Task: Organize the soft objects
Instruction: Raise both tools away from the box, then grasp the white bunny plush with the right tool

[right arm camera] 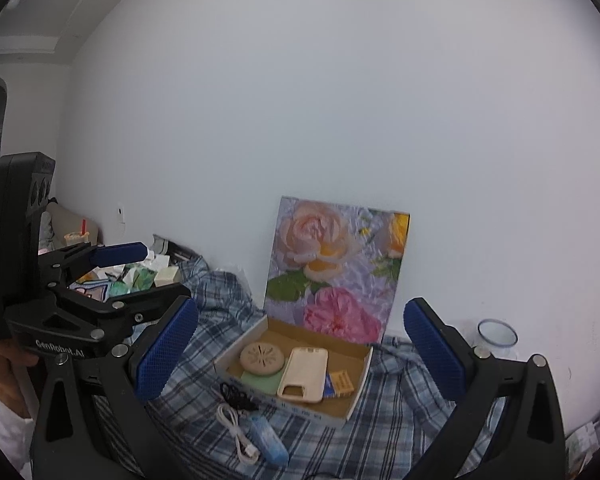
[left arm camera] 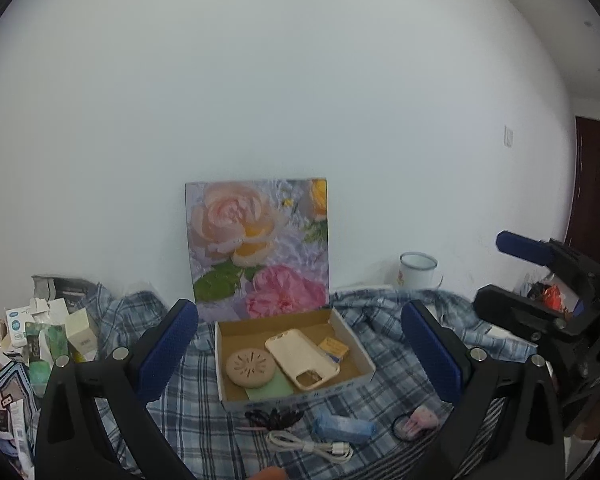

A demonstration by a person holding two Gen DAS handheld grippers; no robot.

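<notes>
Cardboard box (left arm camera: 363,354) with phone case (left arm camera: 301,358) inside; before it, left hand-held gripper (left arm camera: 300,344) and right hand-held gripper (right arm camera: 300,348), both spread wide, empty.

One brand name reads clearly: "GenRobot.AI" in white letters on the black body of the left gripper (right arm camera: 112,276), seen in the right wrist view, left of the cardboard box (right arm camera: 355,392). Small white print lower on the same body is too blurred to read. The blue markings along the box's front wall and the packages (left arm camera: 40,332) left of the box are illegible.
</notes>
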